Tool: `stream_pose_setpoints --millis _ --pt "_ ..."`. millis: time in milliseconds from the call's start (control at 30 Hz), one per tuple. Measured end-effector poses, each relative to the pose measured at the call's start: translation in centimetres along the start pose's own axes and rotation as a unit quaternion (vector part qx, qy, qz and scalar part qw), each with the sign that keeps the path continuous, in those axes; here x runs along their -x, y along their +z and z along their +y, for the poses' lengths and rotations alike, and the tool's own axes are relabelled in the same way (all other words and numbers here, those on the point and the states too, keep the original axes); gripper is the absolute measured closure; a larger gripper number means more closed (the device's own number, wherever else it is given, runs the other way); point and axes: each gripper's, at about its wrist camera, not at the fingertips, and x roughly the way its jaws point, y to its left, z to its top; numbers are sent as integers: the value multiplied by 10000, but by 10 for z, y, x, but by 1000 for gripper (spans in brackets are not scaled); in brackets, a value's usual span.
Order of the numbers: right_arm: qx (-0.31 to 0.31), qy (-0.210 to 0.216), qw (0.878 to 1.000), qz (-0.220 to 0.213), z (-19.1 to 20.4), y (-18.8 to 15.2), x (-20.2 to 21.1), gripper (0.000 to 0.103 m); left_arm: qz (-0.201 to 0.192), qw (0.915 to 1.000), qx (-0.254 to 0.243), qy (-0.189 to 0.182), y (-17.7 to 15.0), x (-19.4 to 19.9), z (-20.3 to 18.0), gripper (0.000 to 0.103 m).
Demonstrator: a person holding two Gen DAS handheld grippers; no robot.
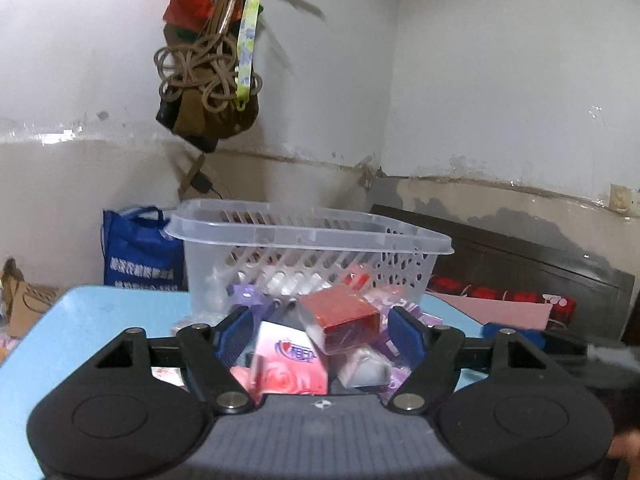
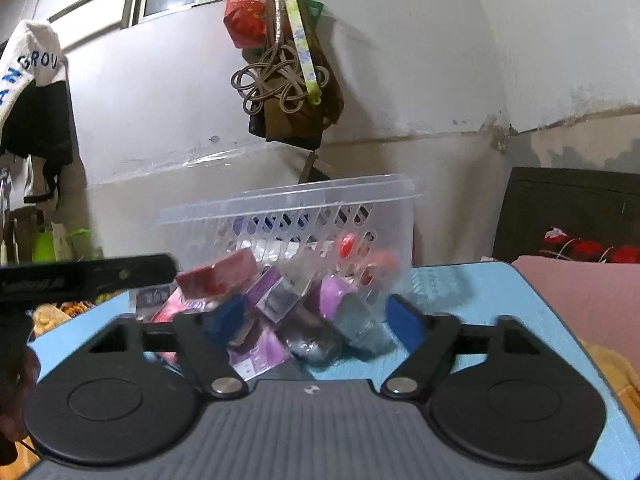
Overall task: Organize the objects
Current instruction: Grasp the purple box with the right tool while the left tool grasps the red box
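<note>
A clear plastic basket stands at the far side of the light blue table, with small items inside it. A heap of small packets lies in front of it: a red box, a pink rose-printed packet, purple packets. My left gripper is open, its blue pads on either side of the heap. My right gripper is open over the heap's right part; the basket stands beyond it. The left gripper's black body shows at the left of the right wrist view.
A blue bag stands behind the table at left. Bags and coiled cord hang on the wall above. A dark headboard and pink bedding lie to the right. A jacket hangs far left.
</note>
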Motion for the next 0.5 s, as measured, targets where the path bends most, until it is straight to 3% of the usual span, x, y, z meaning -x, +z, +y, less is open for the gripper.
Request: stream_pose_setpoints --millis 67,300,333,367,500 --pt "25 44 10000 43 1 2 -5 44 101 9998 164 -63 3 -8 1 26" --pt "-211 89 9997 103 -4 6 -14 44 439 9990 103 1 1 -39 -12 26" --pt "-161 99 9998 115 -2 7 -14 44 431 9990 109 -22 2 -41 -12 30" --pt "-121 131 9998 130 0 7 -15 44 431 9990 85 -43 2 -42 -12 50" --pt "51 189 9997 146 9 11 -20 44 401 9991 -82 113 2 -38 -8 51"
